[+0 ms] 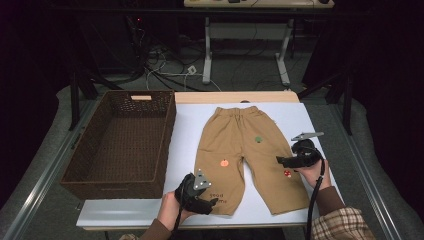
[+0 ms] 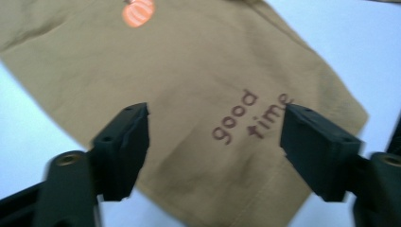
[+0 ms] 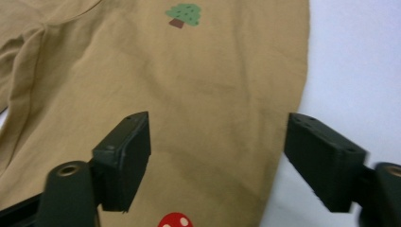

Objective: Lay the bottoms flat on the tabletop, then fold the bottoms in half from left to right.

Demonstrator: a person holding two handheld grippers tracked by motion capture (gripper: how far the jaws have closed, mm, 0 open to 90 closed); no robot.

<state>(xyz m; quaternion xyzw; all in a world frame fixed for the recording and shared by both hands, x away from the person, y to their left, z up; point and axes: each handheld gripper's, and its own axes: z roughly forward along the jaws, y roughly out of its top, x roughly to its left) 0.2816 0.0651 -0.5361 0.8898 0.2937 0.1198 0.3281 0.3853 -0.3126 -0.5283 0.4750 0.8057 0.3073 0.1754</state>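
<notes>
tan child's trousers (image 1: 246, 155) lie flat and spread on the white sheet (image 1: 192, 125), centre-right of the high view, waistband toward the top of the frame, both legs running down toward the bottom edge. wicker basket (image 1: 120, 180) stands to the left of the sheet, well apart from the cloth.

left gripper (image 1: 206, 202) sits at lower centre of the high view, over the hem of the leg on that side. in the left gripper view its jaws stand wide apart, nothing clamped, with the "good time" print (image 2: 250, 116) on the cloth between and beyond them. released.

right gripper (image 1: 287, 161) is at right of centre, over the outer edge of the other leg. in the right gripper view the jaws are likewise spread and free, the side seam and bare sheet between them, red mushroom patch (image 3: 176, 220) at the bottom edge, green tree patch (image 3: 184, 14) near the top. released.

handling, as a judgement: light woven cotton, soft, limp, no stiffness of its own; it will sag and fold wherever unsupported. not fragile, not slippery, though a single layer may slide over the smooth sheet when nudged. best hold looks to be the thicker edges: a hem at each leg, or the waistband, pinching both layers together so the cloth lifts evenly rather than bunching.
</notes>
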